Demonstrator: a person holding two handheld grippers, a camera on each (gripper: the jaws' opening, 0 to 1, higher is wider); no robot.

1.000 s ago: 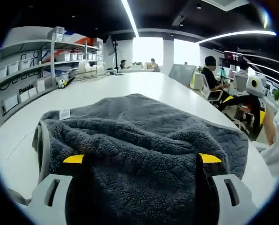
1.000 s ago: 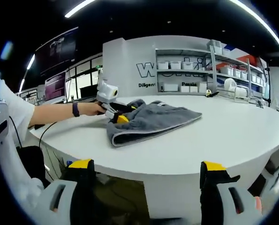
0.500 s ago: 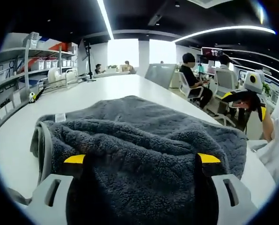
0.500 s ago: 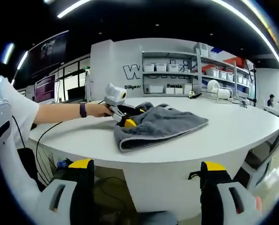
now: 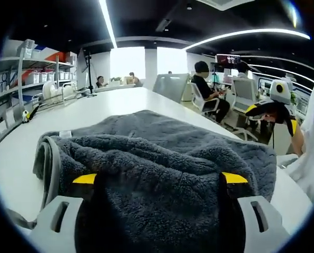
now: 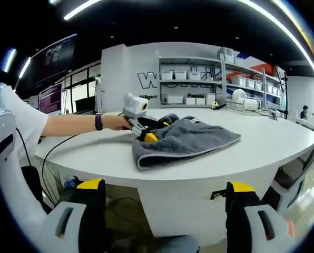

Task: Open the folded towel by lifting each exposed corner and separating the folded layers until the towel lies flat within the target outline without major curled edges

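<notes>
Spreading wide, the left gripper has its jaws apart with the bunched grey towel heaped between them on the white tabletop. Held off the tabletop's edge, the right gripper has its jaws apart on nothing, the towel well ahead of them.

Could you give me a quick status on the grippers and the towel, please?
Left gripper at the towel, jaws wide over it. Right gripper open, held back off the table. Towel folded and bunched. Nothing in the way.
</notes>
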